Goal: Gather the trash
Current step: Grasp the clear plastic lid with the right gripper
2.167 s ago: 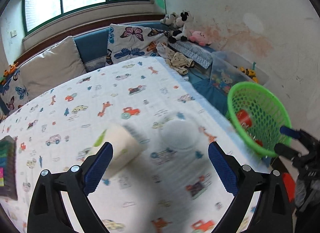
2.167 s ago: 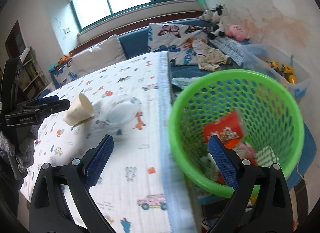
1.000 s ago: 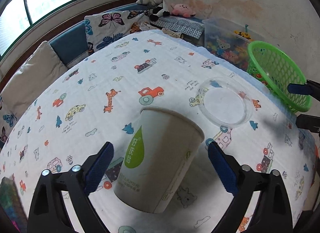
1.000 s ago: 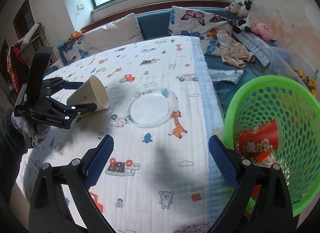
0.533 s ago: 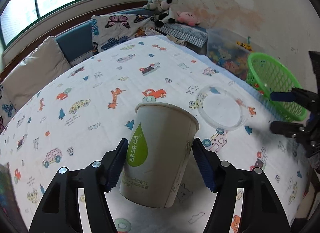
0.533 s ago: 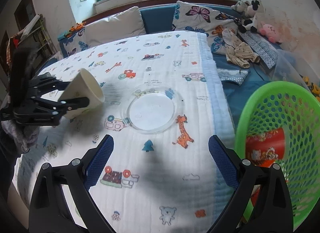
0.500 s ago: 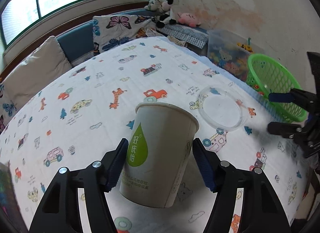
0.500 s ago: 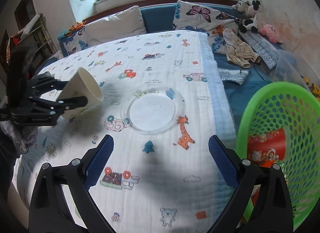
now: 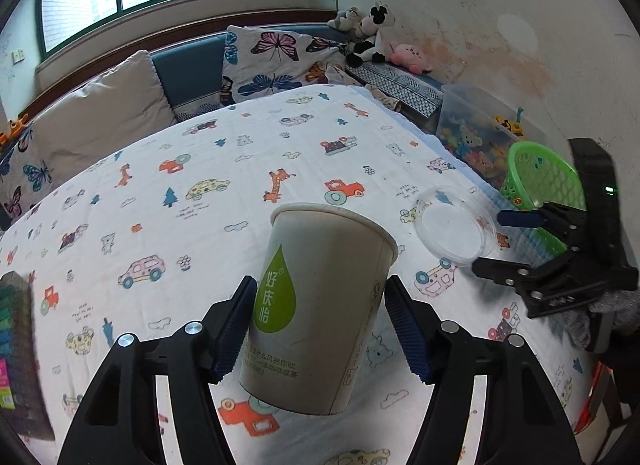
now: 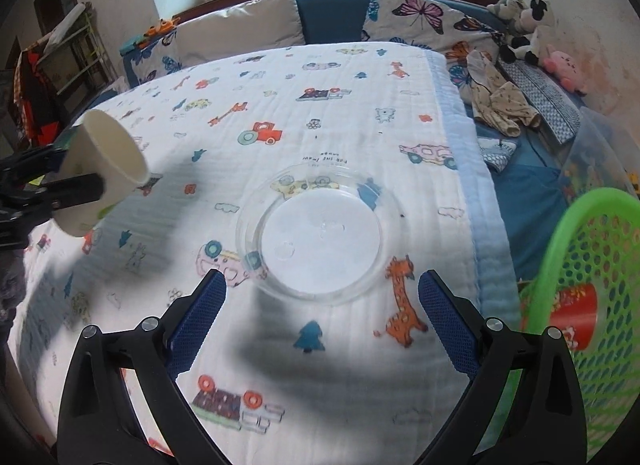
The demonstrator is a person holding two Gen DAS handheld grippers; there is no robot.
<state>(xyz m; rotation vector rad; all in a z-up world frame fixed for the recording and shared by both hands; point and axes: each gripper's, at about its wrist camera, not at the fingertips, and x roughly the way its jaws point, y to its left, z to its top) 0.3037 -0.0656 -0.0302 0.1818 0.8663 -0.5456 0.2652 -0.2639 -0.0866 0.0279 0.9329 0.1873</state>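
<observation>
- Quilted cartoon-print surface [image 10: 460, 137]; its right edge borders a green mesh basket [image 10: 560, 241].
- Left tongs [image 9: 320, 325] clamp a paper cup [image 9: 316, 305].
- Right tongs [image 10: 320, 305], spread wide and empty, hover near a clear round lid [image 10: 320, 233].

White cup [image 9: 320, 305], green drop; green basket [image 10: 592, 285]

Both tongs are built from black, angular plastic arms, each joined by round silver screw heads. The left tongs [image 9: 320, 329] and the right tongs [image 10: 322, 319] are tipped with dark blue ribbed pads [image 10: 448, 329]. A small green light [image 9: 609, 189] is seen on the right tongs' black housing, and a grey knitted glove [image 9: 616, 307] is worn behind it
</observation>
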